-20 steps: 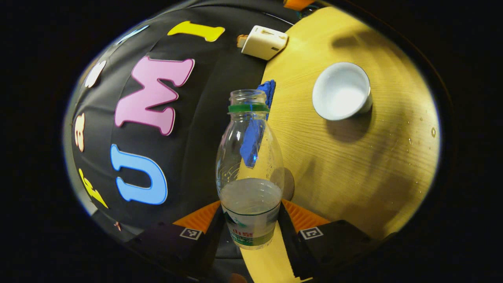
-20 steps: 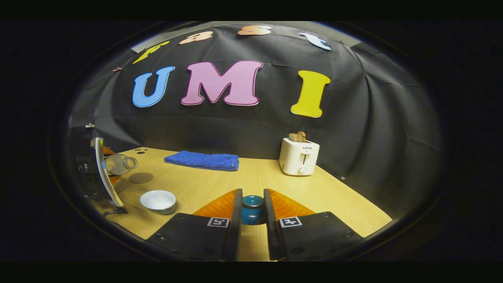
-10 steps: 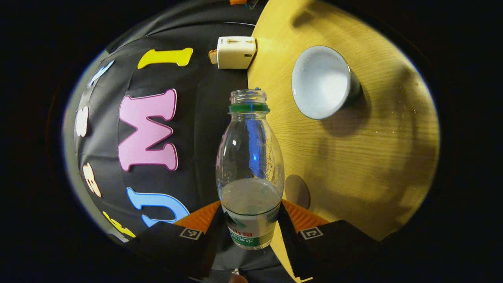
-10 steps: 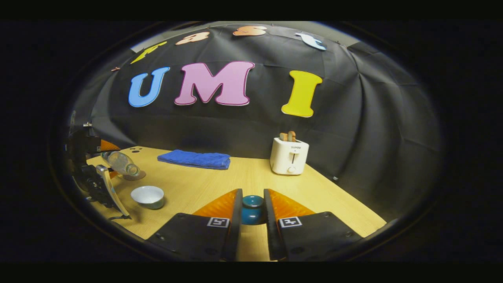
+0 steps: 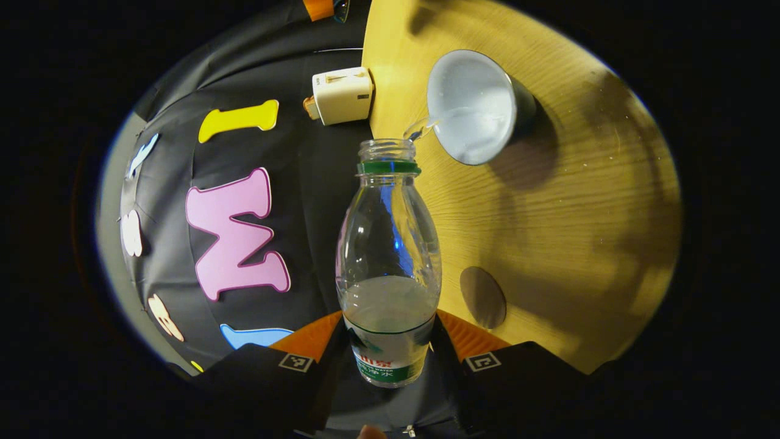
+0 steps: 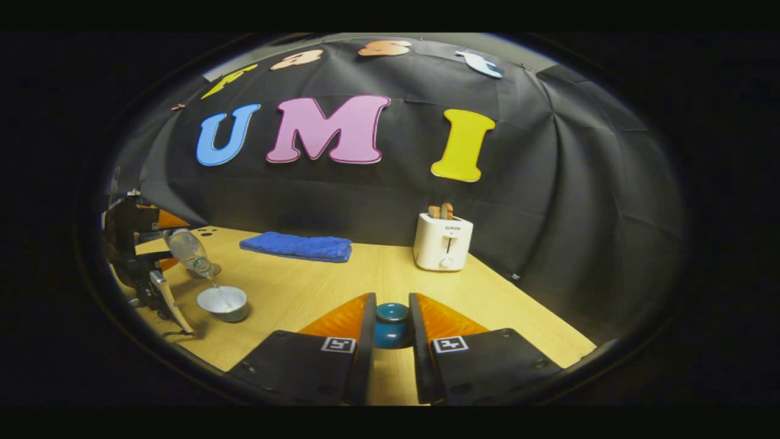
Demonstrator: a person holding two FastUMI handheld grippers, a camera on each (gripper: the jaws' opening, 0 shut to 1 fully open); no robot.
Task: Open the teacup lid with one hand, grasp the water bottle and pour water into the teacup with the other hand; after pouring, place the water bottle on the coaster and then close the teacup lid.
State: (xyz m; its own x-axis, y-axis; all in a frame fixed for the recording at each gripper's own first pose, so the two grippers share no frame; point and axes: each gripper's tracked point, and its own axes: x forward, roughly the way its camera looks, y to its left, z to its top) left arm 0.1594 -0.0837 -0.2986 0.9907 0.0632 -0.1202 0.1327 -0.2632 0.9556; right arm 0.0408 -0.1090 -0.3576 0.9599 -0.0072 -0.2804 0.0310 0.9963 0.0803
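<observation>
My left gripper (image 5: 390, 341) is shut on a clear water bottle (image 5: 389, 262) with a green neck ring, tipped over on its side. A thin stream of water runs from its mouth into the open white teacup (image 5: 472, 107) on the wooden table. In the right gripper view the same bottle (image 6: 186, 250) slants down over the teacup (image 6: 223, 303) at the left, held by the left gripper (image 6: 137, 244). My right gripper (image 6: 390, 332) is shut on the blue teacup lid (image 6: 390, 324), held above the table. A round brown coaster (image 5: 482, 297) lies on the table near the bottle's base.
A white toaster (image 6: 443, 241) with bread in it stands at the back of the table. A folded blue towel (image 6: 297, 247) lies along the back edge to its left. The wooden table (image 6: 487, 305) stretches bare between toaster and lid.
The left gripper has tipped the bottle further over and brought its mouth to the teacup; water now streams into the cup. The right gripper still holds the lid in about the same place.
</observation>
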